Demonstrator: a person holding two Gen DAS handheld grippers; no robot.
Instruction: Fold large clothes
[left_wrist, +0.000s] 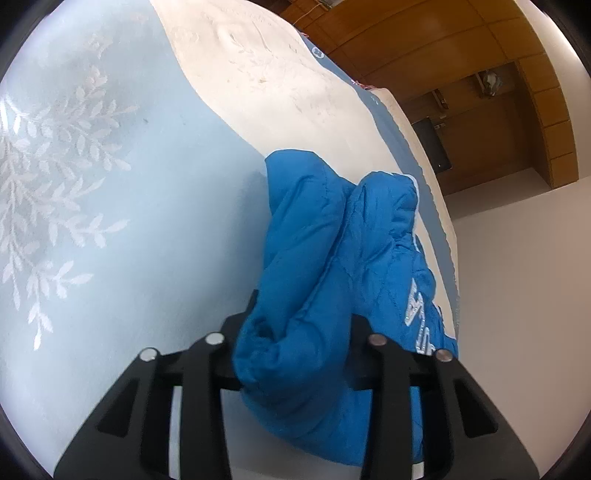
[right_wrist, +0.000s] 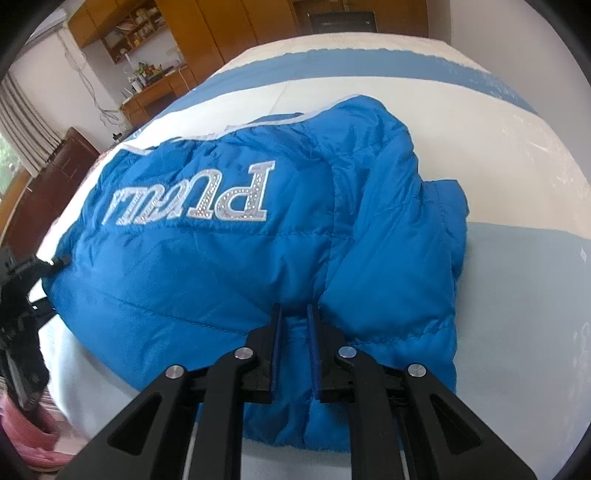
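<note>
A puffy blue quilted jacket with silver lettering lies crumpled on the bed. My right gripper is shut on a ridge of its near hem, and the fabric is pinched between the blue pads. In the left wrist view a thick bunch of the same jacket fills the gap between the black fingers of my left gripper, which is shut on it. The left gripper also shows at the far left of the right wrist view, at the jacket's side edge.
The bed cover is pale blue with a white leaf pattern, with a cream band and a darker blue stripe near its edge. Wooden cabinets and a cluttered desk stand beyond the bed. Pink cloth lies at the lower left.
</note>
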